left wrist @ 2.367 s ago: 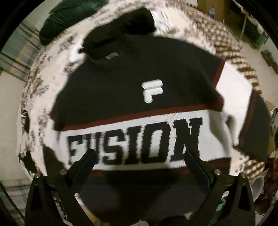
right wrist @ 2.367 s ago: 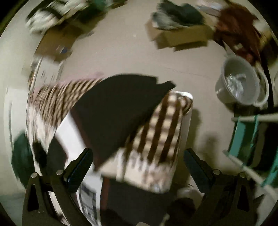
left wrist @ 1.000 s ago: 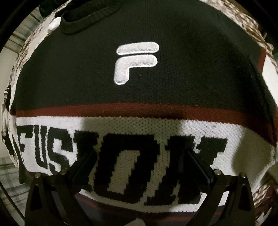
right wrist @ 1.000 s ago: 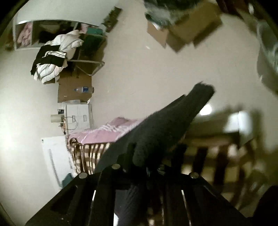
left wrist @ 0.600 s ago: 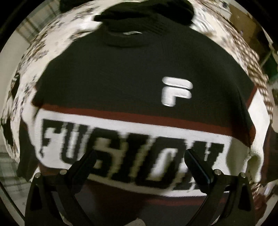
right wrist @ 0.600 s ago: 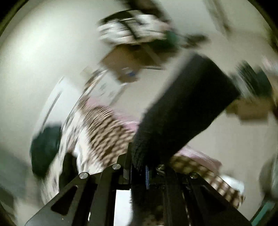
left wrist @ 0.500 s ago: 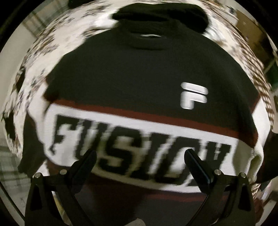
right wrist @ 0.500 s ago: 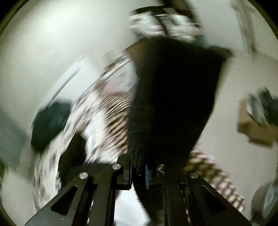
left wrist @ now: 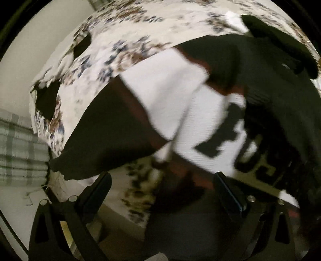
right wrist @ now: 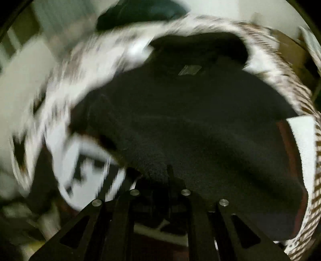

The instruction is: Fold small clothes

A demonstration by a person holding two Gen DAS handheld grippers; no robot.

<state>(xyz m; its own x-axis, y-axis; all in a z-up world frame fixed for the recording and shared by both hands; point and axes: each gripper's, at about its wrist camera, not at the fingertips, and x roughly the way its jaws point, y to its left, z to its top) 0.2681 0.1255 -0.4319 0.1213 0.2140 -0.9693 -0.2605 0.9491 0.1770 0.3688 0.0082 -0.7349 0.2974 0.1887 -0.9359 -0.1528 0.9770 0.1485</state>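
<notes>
A black sweater [left wrist: 170,90] with a white lettered band and maroon stripes lies flat on a patterned bedspread [left wrist: 130,40]. Its left sleeve [left wrist: 104,140] stretches out toward the bed's edge. My left gripper [left wrist: 161,178] hovers open just above where that sleeve meets the body, with nothing between its fingers. In the right wrist view, my right gripper [right wrist: 158,176] hangs low over the sweater's black chest [right wrist: 200,120]. Black knit of the other sleeve [right wrist: 152,160] is between its nearly closed jaws, which are opening. The picture is blurred.
Another black garment [left wrist: 280,40] lies above the sweater's collar. A dark green cushion [right wrist: 140,14] sits at the far end of the bed. Pale floor and a plaid rug [left wrist: 16,150] show past the bed's left edge.
My left gripper slid from above the chest lettering to above the left sleeve. My right gripper rolled over and swung the black sleeve from out over the floor down onto the sweater's body.
</notes>
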